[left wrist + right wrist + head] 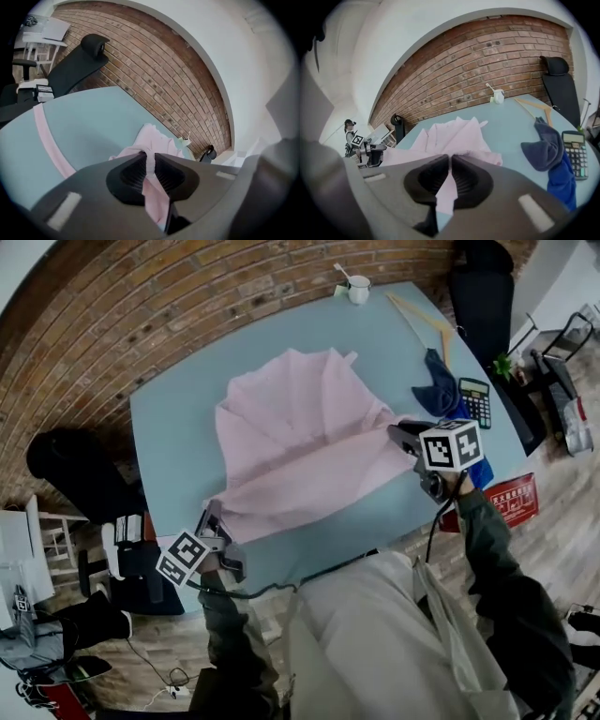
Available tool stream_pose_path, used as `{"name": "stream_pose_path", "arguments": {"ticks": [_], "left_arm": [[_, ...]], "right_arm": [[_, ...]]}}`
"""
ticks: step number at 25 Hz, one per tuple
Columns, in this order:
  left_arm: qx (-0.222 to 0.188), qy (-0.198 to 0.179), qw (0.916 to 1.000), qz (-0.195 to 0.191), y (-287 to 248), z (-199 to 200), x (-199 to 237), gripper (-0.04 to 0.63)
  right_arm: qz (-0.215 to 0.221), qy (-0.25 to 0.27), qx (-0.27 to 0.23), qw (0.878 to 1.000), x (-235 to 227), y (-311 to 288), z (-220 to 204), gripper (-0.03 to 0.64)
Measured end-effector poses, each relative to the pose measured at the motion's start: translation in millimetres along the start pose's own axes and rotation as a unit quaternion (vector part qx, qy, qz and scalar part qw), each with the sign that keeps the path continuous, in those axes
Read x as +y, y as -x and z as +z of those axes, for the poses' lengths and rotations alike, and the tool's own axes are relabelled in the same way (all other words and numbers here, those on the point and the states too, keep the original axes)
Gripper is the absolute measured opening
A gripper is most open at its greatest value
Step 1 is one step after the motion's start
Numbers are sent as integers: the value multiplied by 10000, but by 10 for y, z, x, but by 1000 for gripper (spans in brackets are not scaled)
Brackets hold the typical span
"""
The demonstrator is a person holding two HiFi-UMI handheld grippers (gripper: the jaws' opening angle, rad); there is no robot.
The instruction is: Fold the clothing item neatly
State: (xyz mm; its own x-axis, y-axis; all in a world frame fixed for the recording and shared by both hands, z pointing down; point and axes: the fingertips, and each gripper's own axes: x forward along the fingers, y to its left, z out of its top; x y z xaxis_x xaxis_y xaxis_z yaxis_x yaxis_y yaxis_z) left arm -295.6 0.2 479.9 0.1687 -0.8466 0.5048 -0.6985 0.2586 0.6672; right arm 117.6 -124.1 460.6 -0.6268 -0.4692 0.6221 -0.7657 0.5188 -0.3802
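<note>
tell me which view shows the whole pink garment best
The head view: the pink garment lies spread across the blue table, near corners pinched by the left tool and right tool. The left gripper view shows only a pinched edge and a strip; the right gripper view shows it foreshortened beyond its jaws.

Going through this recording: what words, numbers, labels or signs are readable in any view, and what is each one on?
No text can be read in any view.
Calculator: the key markings are too small to read.
Red box on the floor: it has white print, too blurred to read.
Marker cubes: black-and-white square patterns only, no words.
</note>
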Motion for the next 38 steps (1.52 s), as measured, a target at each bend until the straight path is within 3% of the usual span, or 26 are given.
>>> {"name": "stream_pose_path", "arguments": {"ticks": [3, 4, 5, 7, 9, 11, 13, 15, 17, 22, 25, 27, 28, 29, 31, 34, 36, 38], "left_arm": [[159, -58, 9992, 359, -290, 143, 171, 66], [198, -202, 9976, 626, -342, 173, 250, 106], [247, -440, 9948, 883, -363, 195, 309, 200], [344, -850, 9895, 1120, -322, 207, 336, 294], [372, -539, 9927, 1012, -209, 116, 347, 310], [462, 203, 9951, 851, -44, -153, 391, 310], [885, 668, 9910, 749, 93, -617, 425, 310], [1346, 798, 9848, 754, 144, -1051, 451, 310], [1465, 917, 9814, 835, 116, -1253, 500, 310], [1453, 980, 9805, 887, 78, -1264, 493, 314], [1539, 835, 9815, 767, 206, -1345, 448, 314], [1664, 834, 9783, 906, 210, -1429, 559, 312], [1713, 879, 9752, 1097, 205, -1443, 643, 268], [1735, 931, 9721, 1276, 206, -1441, 712, 137], [1706, 949, 9711, 1376, 213, -1438, 764, 143], [1656, 833, 9746, 1259, 204, -1446, 757, 104], [1439, 785, 9815, 993, 132, -1401, 714, 78], [1153, 969, 9858, 739, 42, -1372, 688, 60]], "right_arm": [[-132, -236, 195, 9994, -230, -350, 52, 35], [-334, -406, 187, 9984, -341, -438, 52, 80], [-558, -584, 107, 9967, -449, -487, 55, 214], [-748, -932, -153, 9927, -577, -457, 50, 242], [-712, -1365, -347, 9875, -608, -292, -42, 241], [-658, -1860, -396, 9795, -559, -77, -303, 241], [-527, -2505, -291, 9662, -423, 74, -734, 241], [-468, -3034, -26, 9517, -305, 108, -1192, 241], [-566, -3238, 276, 9440, -270, 45, -1515, 241], [-782, -3330, 235, 9394, -379, -183, -1494, 241], [-948, -3239, 453, 9402, -462, -272, -1440, 225], [-1054, -3130, 565, 9422, -477, -258, -1463, 203], [-1069, -3087, 542, 9436, -483, -261, -1465, 186], [-1026, -3072, 478, 9449, -483, -282, -1452, 159], [-829, -3158, 313, 9447, -469, -362, -1403, 61], [-716, -3124, 226, 9470, -454, -413, -1358, 35], [-652, -3039, 212, 9503, -433, -374, -1353, 32], [-508, -3046, 174, 9510, -394, -311, -1360, 32]]}}
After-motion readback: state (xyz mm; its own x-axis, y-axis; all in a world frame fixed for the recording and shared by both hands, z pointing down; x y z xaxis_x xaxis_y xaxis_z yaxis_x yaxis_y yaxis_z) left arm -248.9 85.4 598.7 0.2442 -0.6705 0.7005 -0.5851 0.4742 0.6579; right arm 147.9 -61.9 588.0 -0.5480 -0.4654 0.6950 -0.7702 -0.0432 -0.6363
